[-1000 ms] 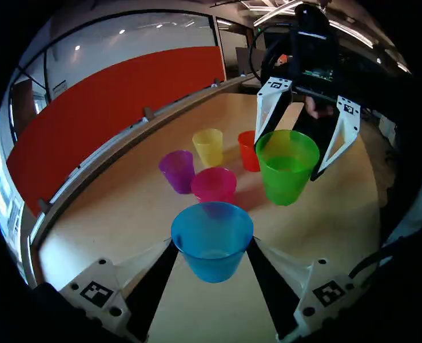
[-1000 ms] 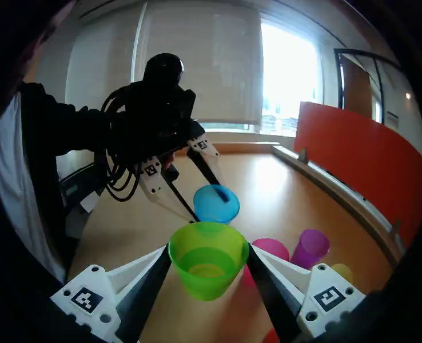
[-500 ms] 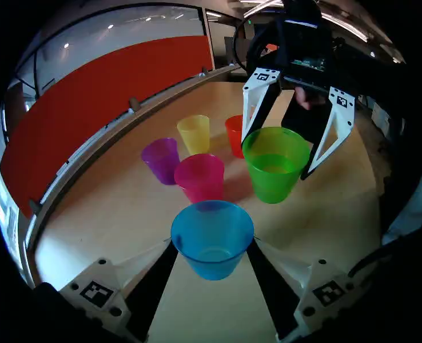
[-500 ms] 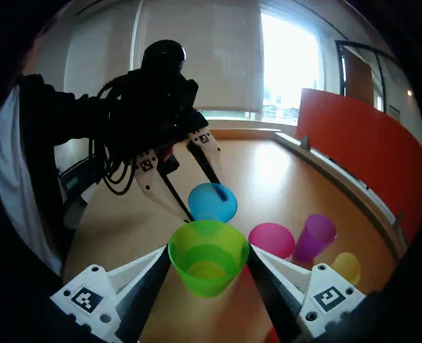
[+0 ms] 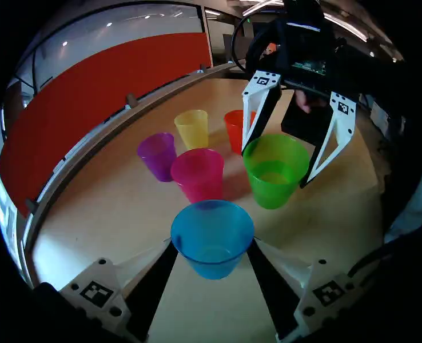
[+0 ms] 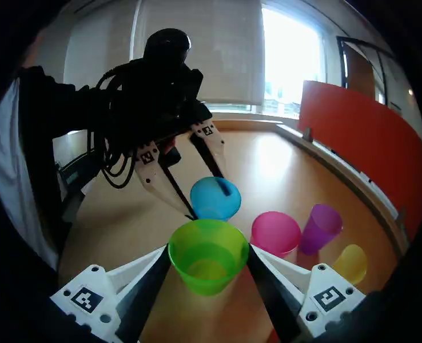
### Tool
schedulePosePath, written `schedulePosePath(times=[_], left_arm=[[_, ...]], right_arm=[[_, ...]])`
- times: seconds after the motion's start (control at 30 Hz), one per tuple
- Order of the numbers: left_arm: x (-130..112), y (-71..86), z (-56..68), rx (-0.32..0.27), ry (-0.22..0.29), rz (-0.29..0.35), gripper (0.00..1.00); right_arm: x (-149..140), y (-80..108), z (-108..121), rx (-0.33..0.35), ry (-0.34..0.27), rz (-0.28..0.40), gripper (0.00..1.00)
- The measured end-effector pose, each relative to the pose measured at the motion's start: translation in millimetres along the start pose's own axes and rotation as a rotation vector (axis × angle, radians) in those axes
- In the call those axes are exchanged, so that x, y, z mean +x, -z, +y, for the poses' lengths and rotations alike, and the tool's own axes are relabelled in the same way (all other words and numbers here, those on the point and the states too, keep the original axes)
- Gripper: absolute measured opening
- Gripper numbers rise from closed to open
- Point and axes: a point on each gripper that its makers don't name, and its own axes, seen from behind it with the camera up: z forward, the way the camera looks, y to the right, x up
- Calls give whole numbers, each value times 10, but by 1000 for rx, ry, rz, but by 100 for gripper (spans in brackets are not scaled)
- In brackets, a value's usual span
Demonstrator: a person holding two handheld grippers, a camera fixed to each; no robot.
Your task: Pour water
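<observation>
Spills are least likely if the right hand-held gripper (image 6: 208, 252), clamped on the green cup (image 6: 207, 271), tips slowly over the blue cup (image 5: 212, 251) clamped in the left hand-held gripper (image 5: 211, 244).

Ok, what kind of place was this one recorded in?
Probably an office or lab workspace: a long wooden table with a red partition along its edge, glass walling above it, and a large window with a blind.
</observation>
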Motion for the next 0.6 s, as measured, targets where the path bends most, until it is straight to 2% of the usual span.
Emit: schedulePosePath(times=[0.6], left_arm=[[-95,-95,26,-12,27,13,85]], right_arm=[[-120,-73,14,-2,-3,-13,93]])
